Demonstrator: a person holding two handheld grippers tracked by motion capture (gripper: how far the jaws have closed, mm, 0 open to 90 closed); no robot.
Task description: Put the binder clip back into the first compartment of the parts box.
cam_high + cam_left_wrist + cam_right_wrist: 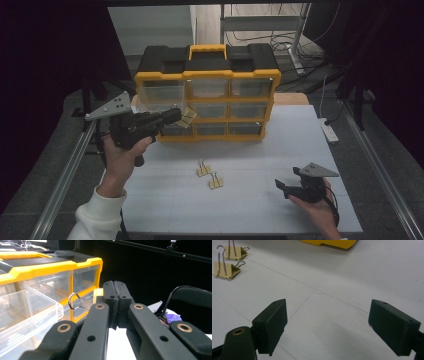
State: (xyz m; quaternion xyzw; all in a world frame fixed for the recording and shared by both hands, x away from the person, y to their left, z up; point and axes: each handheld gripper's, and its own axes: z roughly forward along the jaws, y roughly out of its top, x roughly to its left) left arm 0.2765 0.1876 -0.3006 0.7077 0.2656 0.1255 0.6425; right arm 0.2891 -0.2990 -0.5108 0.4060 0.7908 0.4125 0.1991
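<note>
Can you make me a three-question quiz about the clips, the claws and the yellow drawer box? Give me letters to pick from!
1. Where is the yellow binder clip held by the left claw?
A. Up beside the pulled-out clear drawer of the yellow and black plastic drawer box
B. Flat on the floor
C. On top of the box handle

2. How many yellow binder clips lie on the white table?
A. None
B. Two
C. Five

3. How does the right claw stand?
A. Shut on a clip
B. Shut on nothing
C. Open, with nothing between its pads

Answers:
1 A, the clip sits at the drawer's front in the high view.
2 B, one clip and another lie side by side.
3 C, only bare table shows between its wide-apart pads.
</note>
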